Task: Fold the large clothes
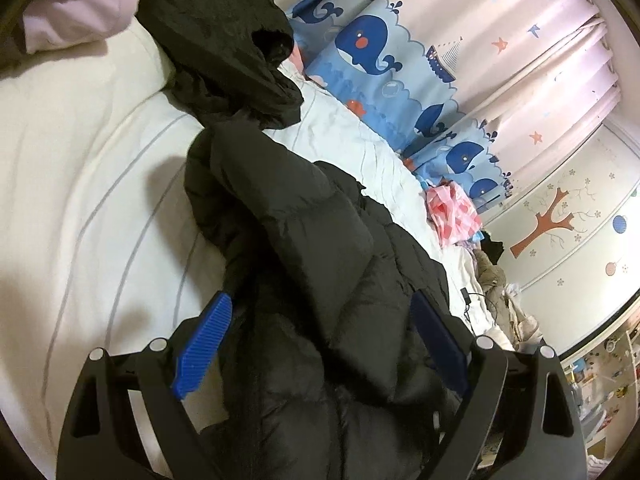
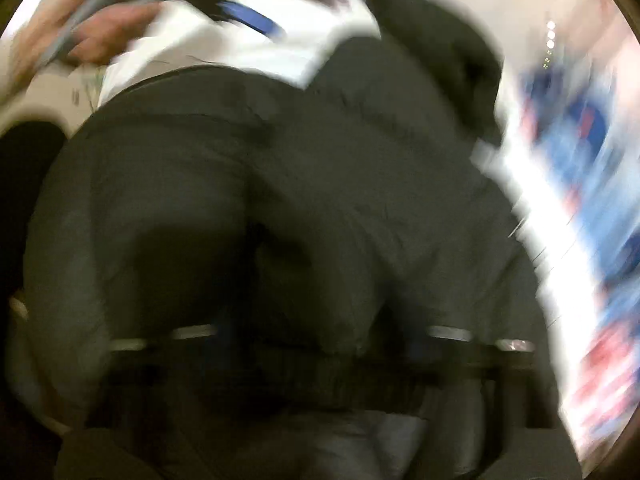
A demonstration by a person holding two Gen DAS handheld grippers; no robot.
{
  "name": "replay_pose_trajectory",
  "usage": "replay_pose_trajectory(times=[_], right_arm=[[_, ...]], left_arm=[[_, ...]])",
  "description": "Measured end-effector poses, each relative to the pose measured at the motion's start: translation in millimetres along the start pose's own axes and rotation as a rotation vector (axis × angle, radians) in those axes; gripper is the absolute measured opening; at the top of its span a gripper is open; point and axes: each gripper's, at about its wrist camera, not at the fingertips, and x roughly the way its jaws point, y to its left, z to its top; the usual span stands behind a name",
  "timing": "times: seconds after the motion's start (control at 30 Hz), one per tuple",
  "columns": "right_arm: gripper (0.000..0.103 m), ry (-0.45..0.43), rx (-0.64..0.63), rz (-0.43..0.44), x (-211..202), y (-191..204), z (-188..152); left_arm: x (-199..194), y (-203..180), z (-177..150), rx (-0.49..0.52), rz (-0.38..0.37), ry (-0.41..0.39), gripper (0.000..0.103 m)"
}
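Note:
A large black puffer jacket (image 1: 304, 240) lies along a white bed (image 1: 80, 168), its hood (image 1: 224, 36) at the far end. My left gripper (image 1: 320, 312) is open, its blue pads (image 1: 204, 344) spread wide on either side of the jacket's bulk, which lies between them. In the right wrist view everything is heavily blurred. The black jacket (image 2: 304, 184) fills it and covers my right gripper (image 2: 320, 344); its fingers are buried in the fabric and I cannot tell how the jaws stand. The other gripper (image 2: 252, 20) and a hand (image 2: 108, 36) show at the top.
A whale-print blue curtain (image 1: 372, 56) and pink curtain run along the bed's far side. A pale pink garment (image 1: 80, 4) lies at the top left. A pile of pink and mixed clothes (image 1: 456, 212) sits on the bed's far edge, by a cable.

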Motion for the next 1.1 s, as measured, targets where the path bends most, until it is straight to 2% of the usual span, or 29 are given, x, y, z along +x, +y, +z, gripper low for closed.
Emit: replay_pose_trajectory(times=[0.07, 0.1, 0.13, 0.2, 0.33, 0.47, 0.57, 0.7, 0.83, 0.93, 1.1], right_arm=[[0.012, -0.073, 0.171, 0.122, -16.2, -33.1, 7.2], [0.010, -0.129, 0.247, 0.188, -27.6, -46.5, 11.9], [0.010, -0.206, 0.340, 0.289, -44.4, -63.0, 19.1], [0.009, -0.333, 0.441, 0.446, -73.1, -84.1, 36.6], [0.009, -0.593, 0.586, 0.741, -123.8, -124.9, 93.0], [0.009, -0.753, 0.693, 0.926, -152.5, -153.6, 153.3], [0.009, -0.774, 0.752, 1.021, -153.0, -161.4, 192.4], [0.009, -0.759, 0.751, 1.089, -151.8, -143.9, 237.2], [0.009, -0.797, 0.857, 1.165, -129.1, -139.5, 257.3], [0.009, -0.816, 0.968, 1.198, -106.1, -137.7, 254.6], [0.009, -0.918, 1.095, 1.256, -86.4, -143.3, 229.3]], left_arm=[[-10.3, 6.3, 3.2, -0.010, 0.008, -0.019, 0.087], [-14.7, 10.0, 4.1, -0.016, 0.011, -0.028, 0.087], [-17.7, 12.9, 4.6, -0.022, 0.011, -0.035, 0.087], [-25.0, 19.6, 5.8, -0.041, 0.012, -0.050, 0.087], [-44.0, 25.0, 3.0, -0.074, -0.014, -0.091, 0.087], [-62.4, 19.3, -3.6, -0.076, -0.034, -0.120, 0.087], [-70.5, 8.7, -3.5, -0.060, -0.062, -0.127, 0.088], [-71.8, -20.4, -9.6, 0.005, -0.151, -0.134, 0.094], [-39.9, -49.7, -26.6, 0.022, -0.212, -0.088, 0.095], [-1.2, -71.1, -39.7, -0.015, -0.197, -0.070, 0.095], [69.6, -93.6, -49.1, -0.174, -0.070, -0.110, 0.095]])
